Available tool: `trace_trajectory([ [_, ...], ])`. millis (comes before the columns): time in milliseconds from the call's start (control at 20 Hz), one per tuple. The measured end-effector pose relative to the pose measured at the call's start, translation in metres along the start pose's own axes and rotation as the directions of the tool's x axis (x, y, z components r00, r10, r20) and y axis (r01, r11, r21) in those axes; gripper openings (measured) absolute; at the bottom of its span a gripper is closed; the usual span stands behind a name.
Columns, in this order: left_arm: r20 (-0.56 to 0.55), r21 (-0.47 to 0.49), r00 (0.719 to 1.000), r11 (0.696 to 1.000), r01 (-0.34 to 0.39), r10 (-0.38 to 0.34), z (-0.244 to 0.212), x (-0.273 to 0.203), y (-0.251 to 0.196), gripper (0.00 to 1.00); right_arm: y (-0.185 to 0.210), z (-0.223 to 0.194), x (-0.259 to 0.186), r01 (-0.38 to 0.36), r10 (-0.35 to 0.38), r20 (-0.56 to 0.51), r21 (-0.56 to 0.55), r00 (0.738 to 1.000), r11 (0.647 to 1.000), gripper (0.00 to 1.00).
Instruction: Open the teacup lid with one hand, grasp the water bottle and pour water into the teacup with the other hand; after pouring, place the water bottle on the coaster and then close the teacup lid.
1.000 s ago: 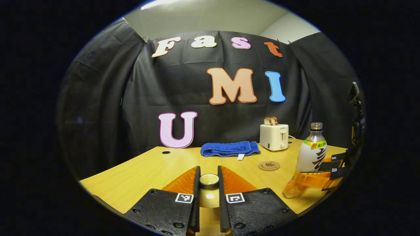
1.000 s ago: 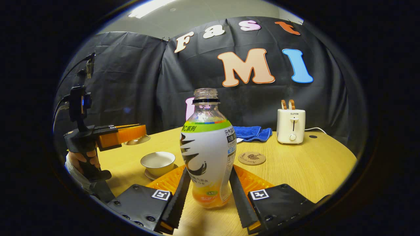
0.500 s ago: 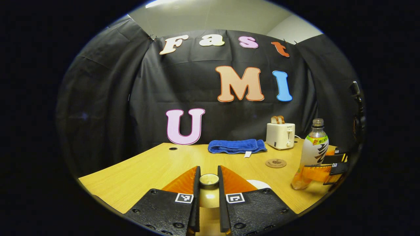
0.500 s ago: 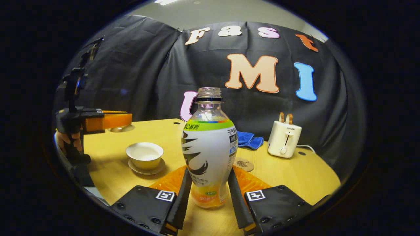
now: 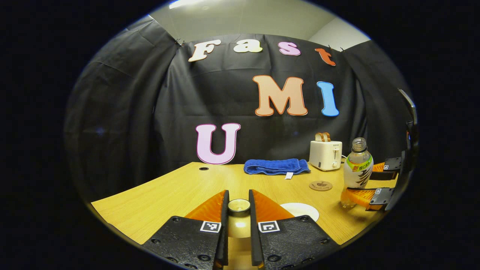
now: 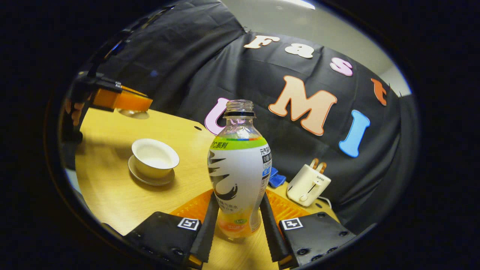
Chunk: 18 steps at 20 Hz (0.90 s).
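1 wooden table (image 5: pixel 180 191), toaster (image 5: pixel 325 155), towel (image 5: pixel 276 166)

Coaster (image 5: pixel 320 185) before toaster (image 5: pixel 325 155); towel (image 5: pixel 276 166) leftward

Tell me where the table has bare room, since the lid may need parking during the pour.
Bare wood spreads left of the left gripper, which holds the lid, out to the table edge. A smaller patch lies between towel and teacup. It is crowded around coaster, toaster and water bottle.
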<state>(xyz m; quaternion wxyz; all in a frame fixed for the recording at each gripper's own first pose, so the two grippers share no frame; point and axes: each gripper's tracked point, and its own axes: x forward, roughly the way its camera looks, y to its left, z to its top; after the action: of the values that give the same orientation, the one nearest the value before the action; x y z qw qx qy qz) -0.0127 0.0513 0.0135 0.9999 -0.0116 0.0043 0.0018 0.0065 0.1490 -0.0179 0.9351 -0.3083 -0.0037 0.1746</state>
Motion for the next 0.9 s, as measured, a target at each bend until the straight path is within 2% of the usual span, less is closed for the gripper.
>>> trace_trajectory([
  [200, -0.002, -0.014, 1.000, 1.000, -0.009, 0.009, -0.002, -0.001, 0.006, 0.21, 0.004, 0.008, 0.000, 0.037, -0.031, 0.033, -0.231, 0.999, 0.972, 0.65],
  [400, -0.002, -0.008, 1.000, 1.000, -0.021, 0.021, -0.003, -0.002, 0.012, 0.21, 0.016, 0.002, 0.016, 0.035, -0.025, 0.034, -0.352, 0.999, 0.936, 0.64],
  [650, 0.002, -0.009, 1.000, 1.000, -0.018, 0.018, 0.000, -0.002, 0.012, 0.21, 0.014, -0.005, 0.023, 0.066, -0.058, 0.031, -0.547, 0.998, 0.835, 0.64],
  [900, 0.017, -0.014, 0.999, 1.000, -0.026, 0.027, 0.006, -0.005, 0.017, 0.21, 0.021, -0.011, 0.030, 0.045, -0.042, 0.020, -0.638, 0.999, 0.769, 0.64],
])
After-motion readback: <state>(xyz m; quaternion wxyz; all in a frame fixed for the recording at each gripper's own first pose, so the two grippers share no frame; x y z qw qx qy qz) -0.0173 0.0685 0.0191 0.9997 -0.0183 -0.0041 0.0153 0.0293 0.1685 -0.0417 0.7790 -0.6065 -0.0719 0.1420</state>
